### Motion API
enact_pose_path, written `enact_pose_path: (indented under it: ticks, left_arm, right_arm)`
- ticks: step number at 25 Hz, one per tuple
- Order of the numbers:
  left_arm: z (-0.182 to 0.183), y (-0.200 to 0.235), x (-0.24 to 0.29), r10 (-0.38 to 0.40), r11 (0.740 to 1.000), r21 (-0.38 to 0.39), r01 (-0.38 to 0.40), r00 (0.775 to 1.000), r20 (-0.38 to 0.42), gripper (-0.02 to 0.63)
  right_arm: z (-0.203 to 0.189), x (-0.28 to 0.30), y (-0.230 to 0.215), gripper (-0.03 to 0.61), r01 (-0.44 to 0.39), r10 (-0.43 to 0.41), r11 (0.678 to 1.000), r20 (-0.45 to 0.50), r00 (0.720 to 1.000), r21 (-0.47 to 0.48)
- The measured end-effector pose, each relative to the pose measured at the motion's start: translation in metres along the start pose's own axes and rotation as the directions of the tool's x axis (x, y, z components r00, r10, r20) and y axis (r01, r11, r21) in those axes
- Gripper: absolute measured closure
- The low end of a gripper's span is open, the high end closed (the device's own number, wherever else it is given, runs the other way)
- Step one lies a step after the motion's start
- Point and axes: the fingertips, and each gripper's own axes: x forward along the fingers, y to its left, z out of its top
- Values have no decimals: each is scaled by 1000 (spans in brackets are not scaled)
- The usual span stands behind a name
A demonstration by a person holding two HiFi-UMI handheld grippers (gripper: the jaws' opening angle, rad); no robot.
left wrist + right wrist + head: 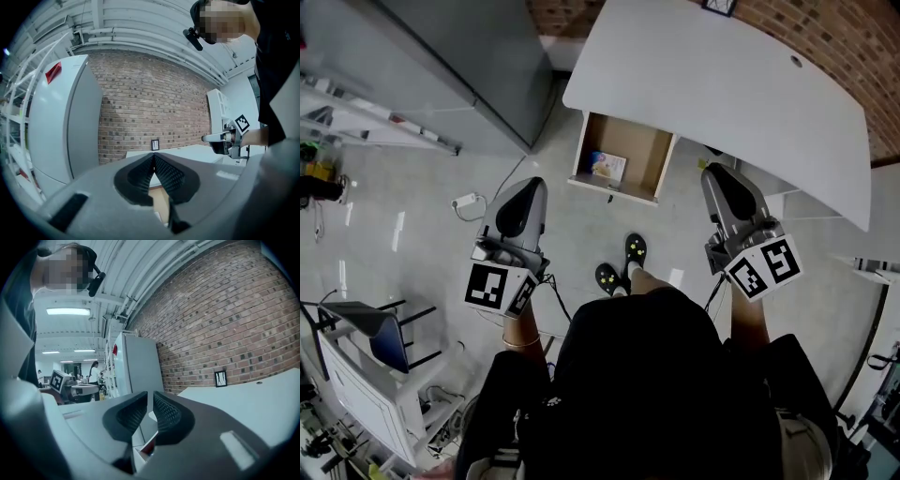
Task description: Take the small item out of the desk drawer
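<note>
1. The drawer [649,155] stood pulled well out from under the white tabletop [722,84], so the opening part of the job looked done.
2. The small item [607,166], a flat packet with blue and yellow print, lay on the drawer's bottom, towards its left side and near its front edge. Nothing touched it.
3. The left hand-held gripper [532,183] hung over the floor [422,216], short of the drawer and off its front left corner. It was clenched, its ribbed pads meeting with nothing between them.
4. The right hand-held gripper [717,172] was held just off the drawer's right side, below the tabletop's edge. Its jaws stood a narrow slit apart and were empty.
5. Neither tool was over the drawer or reaching into it, so the pick itself had not begun.
6. What remained, by my reading, was nearly the whole retrieval. One tool had to come over the drawer with its jaws wider, dip to the packet, close on it and lift it clear of the drawer's walls.
7. The left one seemed the likelier choice, since the packet lay on that side of the drawer, though the pictures did not settle it.
</note>
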Motion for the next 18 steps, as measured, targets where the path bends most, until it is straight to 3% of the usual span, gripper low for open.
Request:
enact_pose_path:
  ticks: [8,18]
  left_arm:
    - [3,5,48,19,1000,24,-19,1000,-23,614]
    - [-62,8,95,-55,999,-13,53,986,-157,603]
  right_arm:
    - [2,24,-36,546,-41,41,999,-7,999,8]
    - [-54,44,-41,546,-60,65,997,-122,990,43]
